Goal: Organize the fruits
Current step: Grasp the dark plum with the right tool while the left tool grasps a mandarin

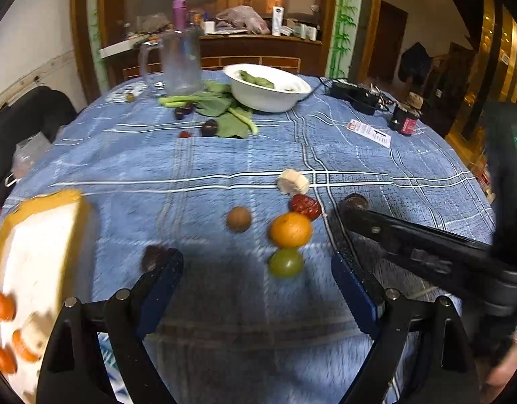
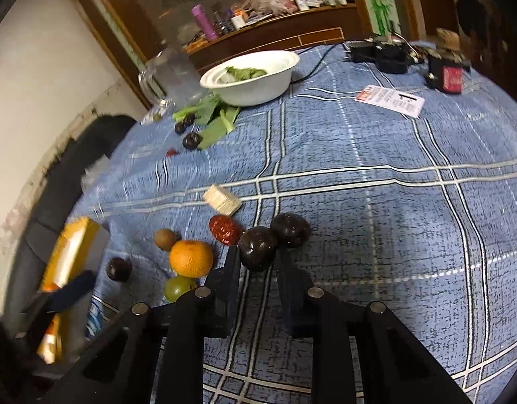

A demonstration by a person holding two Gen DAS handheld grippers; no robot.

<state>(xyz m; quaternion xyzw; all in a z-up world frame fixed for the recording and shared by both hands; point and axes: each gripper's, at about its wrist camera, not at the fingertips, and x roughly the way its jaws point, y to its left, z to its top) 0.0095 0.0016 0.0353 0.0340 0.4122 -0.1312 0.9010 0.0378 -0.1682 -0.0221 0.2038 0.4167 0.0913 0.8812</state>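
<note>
My right gripper (image 2: pixel 258 252) is shut on a dark plum (image 2: pixel 258 247); a second dark plum (image 2: pixel 290 229) lies just beyond it. Left of them lie a red date (image 2: pixel 224 229), an orange (image 2: pixel 191 257), a brown kiwi (image 2: pixel 165 238), a green fruit (image 2: pixel 177 288), another dark plum (image 2: pixel 118 268) and a banana piece (image 2: pixel 223 198). My left gripper (image 1: pixel 256 266) is open and empty above the cloth, with the green fruit (image 1: pixel 286 262) and orange (image 1: pixel 290 229) between its fingers. The yellow-rimmed white tray (image 1: pixel 46 202) at left holds orange pieces (image 1: pixel 2 306).
A blue plaid cloth (image 1: pixel 224 155) covers the round table. At the back stand a white bowl (image 1: pixel 268 87) with greens, a glass pitcher (image 1: pixel 181 60), leafy greens (image 1: pixel 221 111) with dark plums (image 1: pixel 209 127), a paper card (image 1: pixel 371 132), a red-labelled jar (image 1: pixel 405 119) and black cables (image 1: pixel 354 92).
</note>
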